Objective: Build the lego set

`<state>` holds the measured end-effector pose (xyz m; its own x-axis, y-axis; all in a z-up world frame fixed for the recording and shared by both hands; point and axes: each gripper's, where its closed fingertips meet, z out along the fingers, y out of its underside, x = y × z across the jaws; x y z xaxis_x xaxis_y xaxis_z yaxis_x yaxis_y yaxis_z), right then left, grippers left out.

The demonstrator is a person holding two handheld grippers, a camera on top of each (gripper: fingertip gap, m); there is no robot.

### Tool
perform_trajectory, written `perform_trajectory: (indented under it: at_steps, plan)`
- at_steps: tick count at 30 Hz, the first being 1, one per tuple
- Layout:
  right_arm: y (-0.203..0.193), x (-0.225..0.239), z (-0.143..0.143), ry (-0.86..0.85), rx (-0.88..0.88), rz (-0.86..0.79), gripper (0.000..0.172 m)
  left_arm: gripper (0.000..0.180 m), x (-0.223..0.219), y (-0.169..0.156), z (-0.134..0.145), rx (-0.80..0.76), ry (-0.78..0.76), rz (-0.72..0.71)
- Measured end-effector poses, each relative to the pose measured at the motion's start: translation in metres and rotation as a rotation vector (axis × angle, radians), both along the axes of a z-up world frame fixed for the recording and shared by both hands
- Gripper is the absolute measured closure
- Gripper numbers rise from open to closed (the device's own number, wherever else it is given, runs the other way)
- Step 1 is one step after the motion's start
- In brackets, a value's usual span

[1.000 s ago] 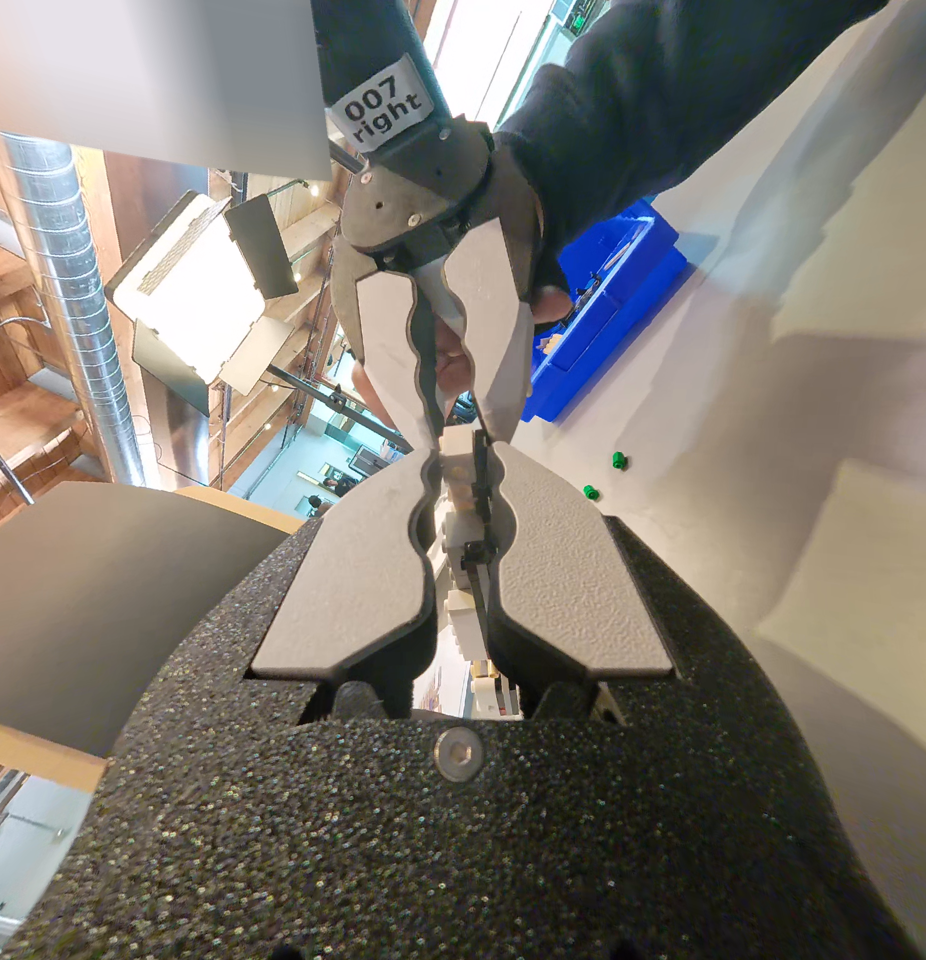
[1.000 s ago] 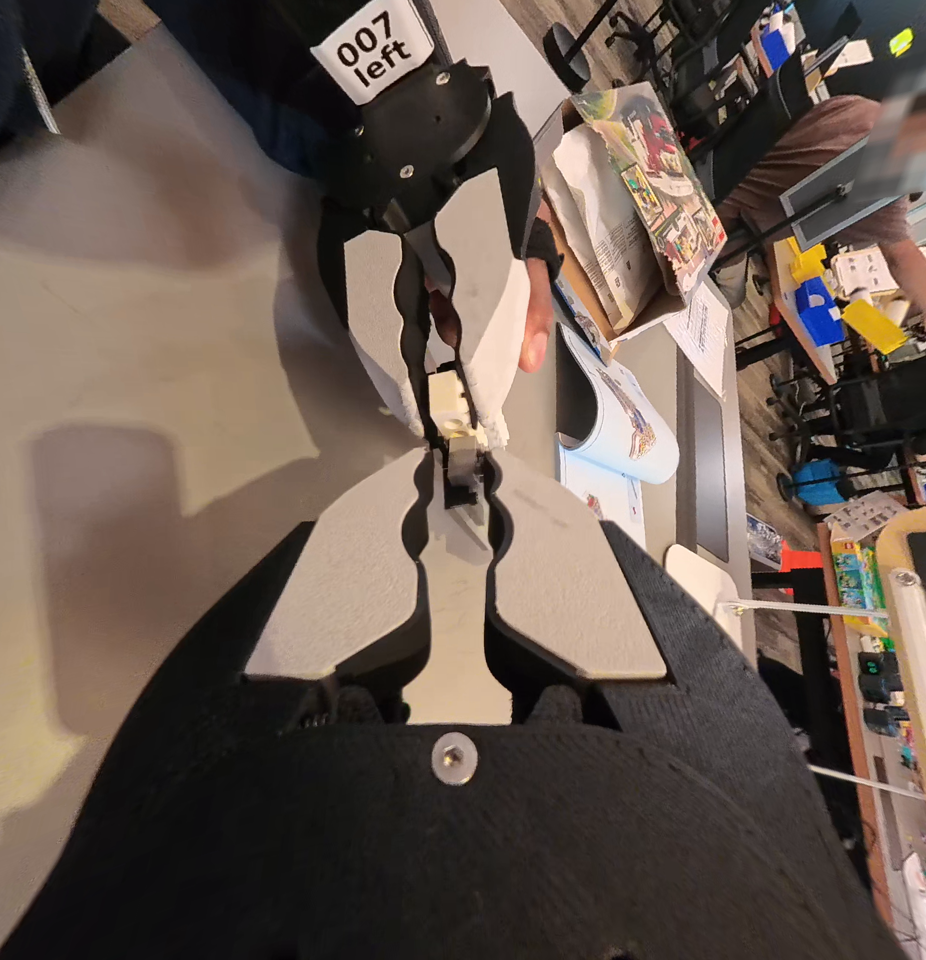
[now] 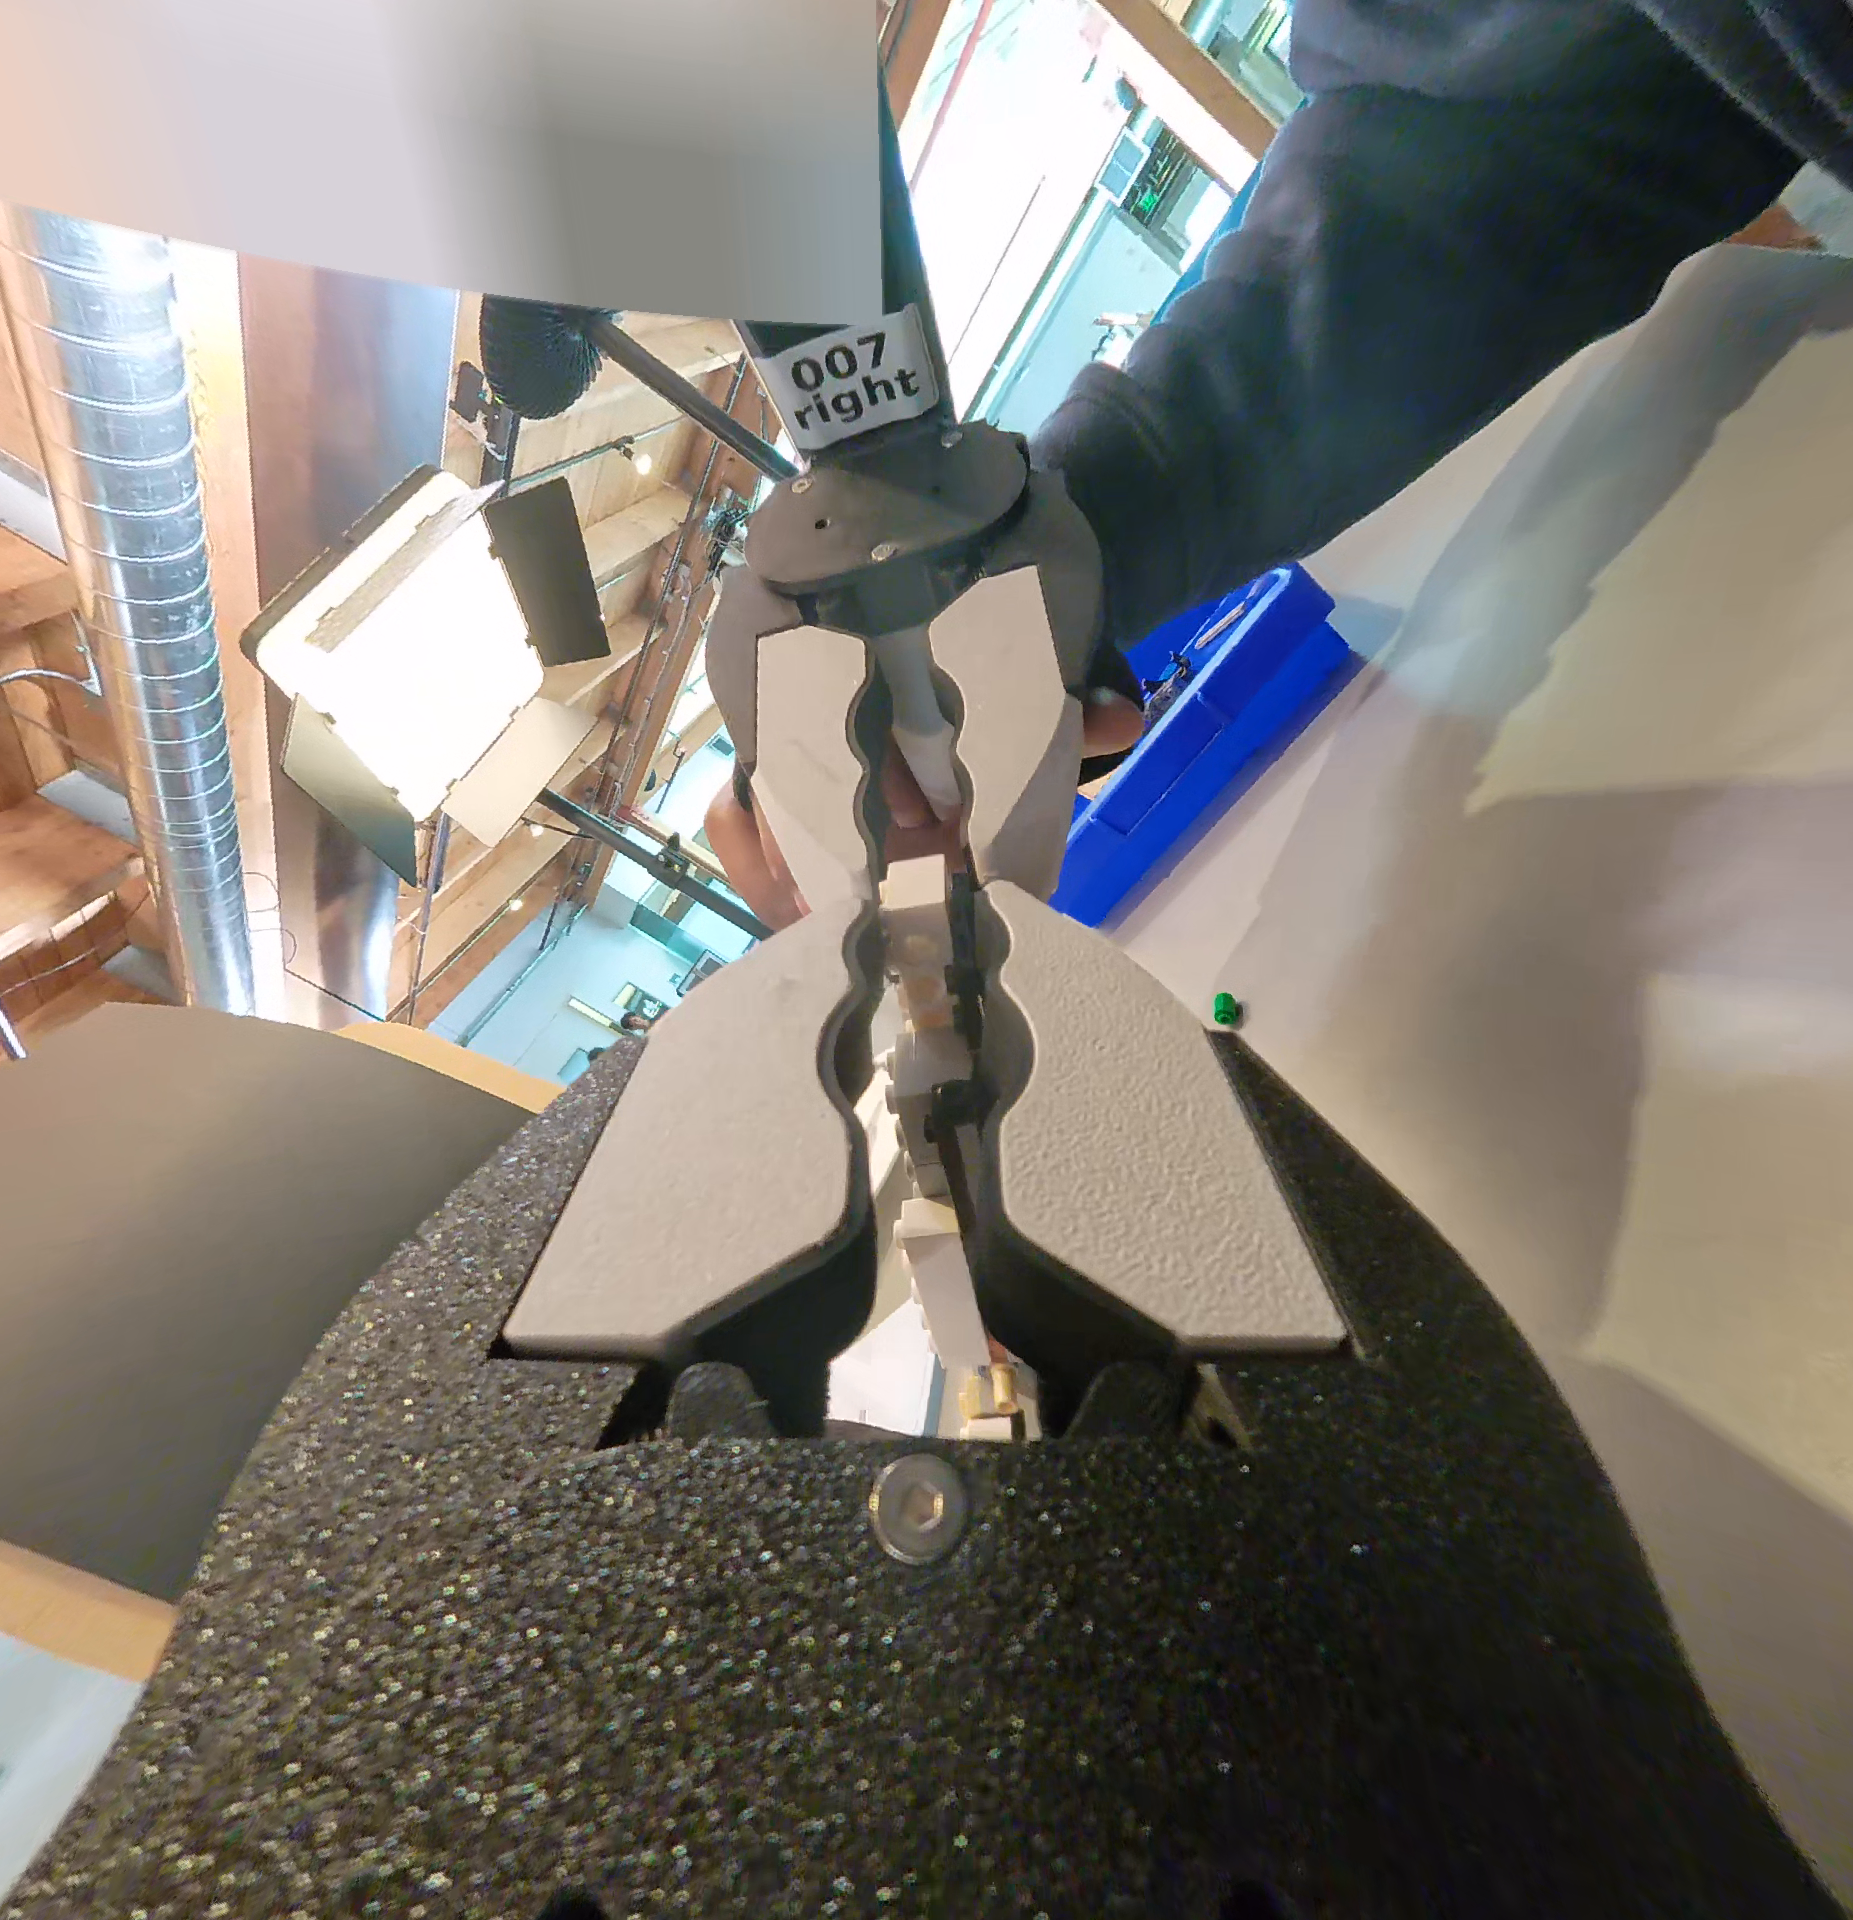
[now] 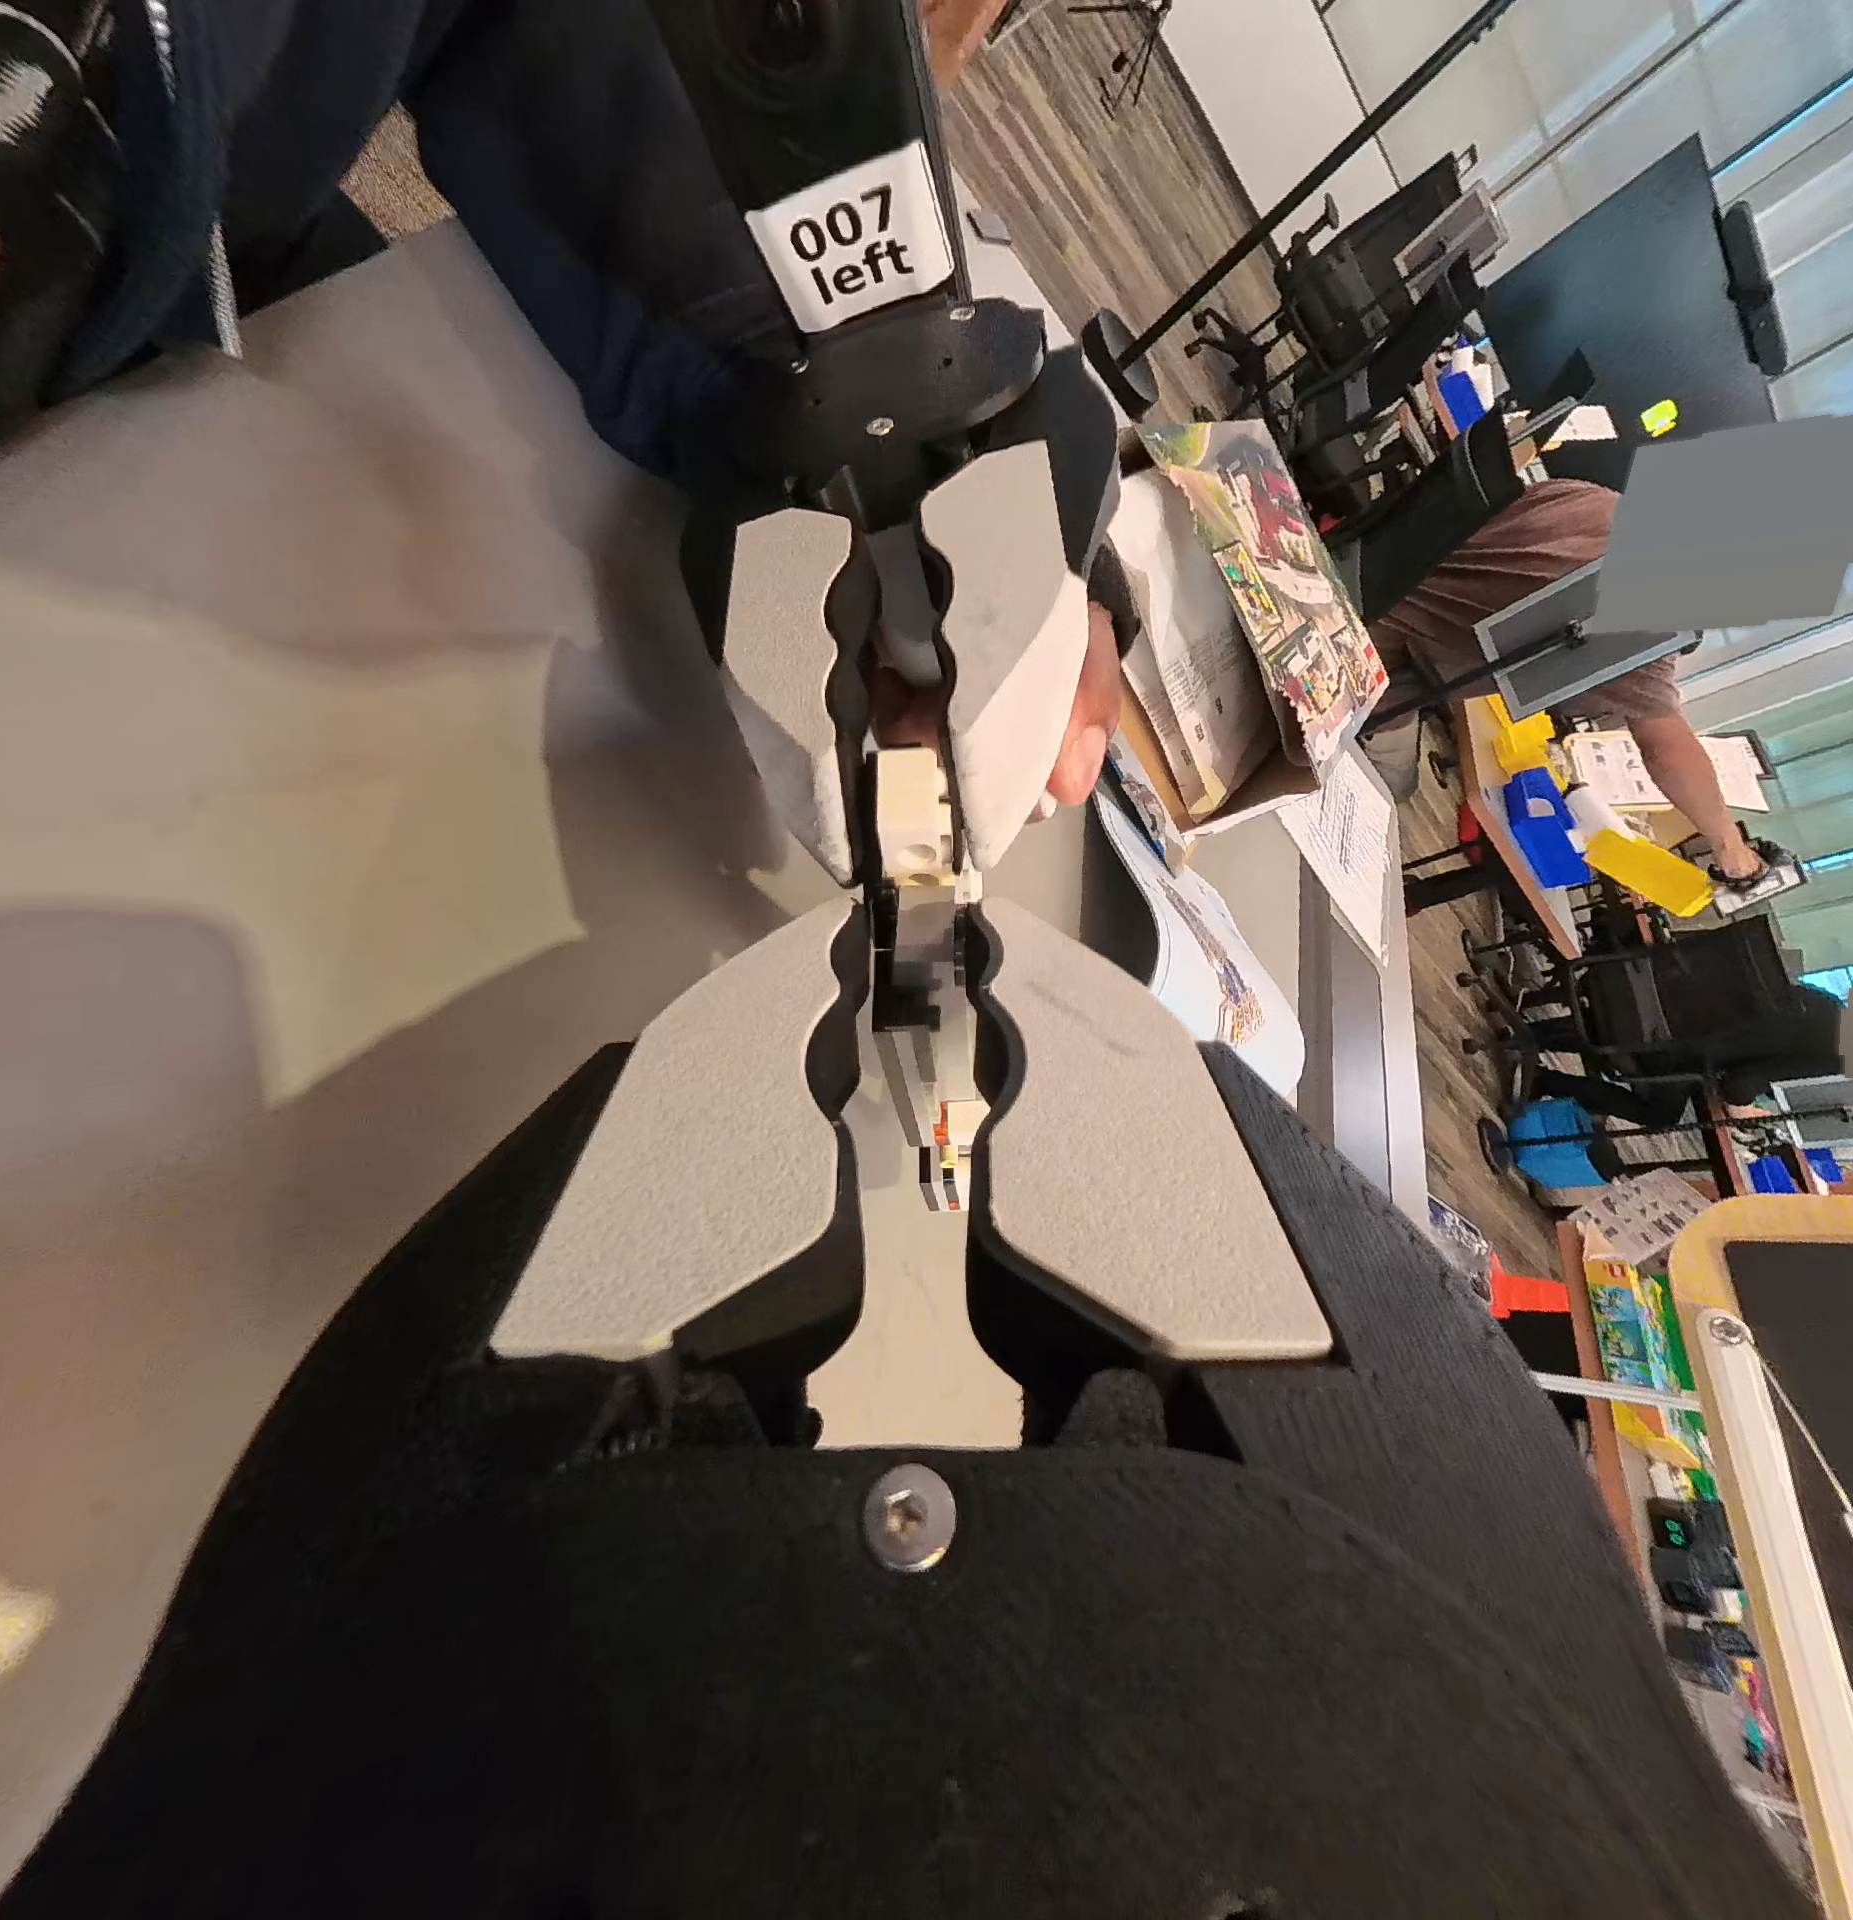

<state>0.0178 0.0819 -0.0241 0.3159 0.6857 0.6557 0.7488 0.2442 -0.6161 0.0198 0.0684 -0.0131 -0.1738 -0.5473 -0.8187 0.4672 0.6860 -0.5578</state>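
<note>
My two grippers meet tip to tip above a pale table (image 4: pixel 278 727). In the left wrist view my left gripper (image 3: pixel 927 914) is shut on a cream-white toy brick piece (image 3: pixel 917 966) that runs back between its fingers. The right wrist view shows the same brick (image 4: pixel 909 810) pinched in the left gripper (image 4: pixel 914 860). My right gripper (image 4: pixel 914 920) is shut on a grey and black brick piece (image 4: pixel 917 971) that butts against the cream brick. In the left wrist view the right gripper (image 3: pixel 927 864) faces mine, and a thin black part (image 3: pixel 966 935) lies beside the cream brick.
A blue bin (image 3: pixel 1202 748) and a small green stud (image 3: pixel 1225 1006) lie on the table behind the grippers. An open booklet (image 4: pixel 1213 977) and a cardboard box with printed pictures (image 4: pixel 1265 582) lie at the table's far edge. A person sits at a desk (image 4: pixel 1504 582) beyond. Left and right tips are no more than a few centimetres apart.
Both grippers stay shut and tip to tip. The grey and black piece now reaches farther back between my right fingers. The views have tilted a little, and one green stud has left the left view.
</note>
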Motion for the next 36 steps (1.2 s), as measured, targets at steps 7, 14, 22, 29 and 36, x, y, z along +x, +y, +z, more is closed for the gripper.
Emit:
perform_trajectory:
  at_steps: [7,14,22,29,36]
  plan:
    - [-0.0021,-0.0009,0.001,0.014,-0.015,0.006,0.155,0.164,-0.0012,0.0003,0.0022,0.002,-0.007,-0.003]
    - [-0.0034,-0.0011,0.0019,0.036,-0.008,0.005,0.155,0.164,-0.002,0.0007,0.0034,-0.011,-0.004,-0.01]
    - [-0.0026,-0.0014,0.0043,0.087,0.029,-0.006,0.154,0.165,-0.0034,0.0027,0.0051,-0.061,0.015,-0.033]
    - [-0.0032,-0.0006,0.005,0.109,0.028,-0.013,0.15,0.165,-0.0047,0.0027,0.0052,-0.095,0.033,-0.054]
    - [-0.0063,0.0022,0.0102,0.155,0.08,-0.036,0.15,0.165,-0.0058,0.0054,0.007,-0.135,0.045,-0.069]
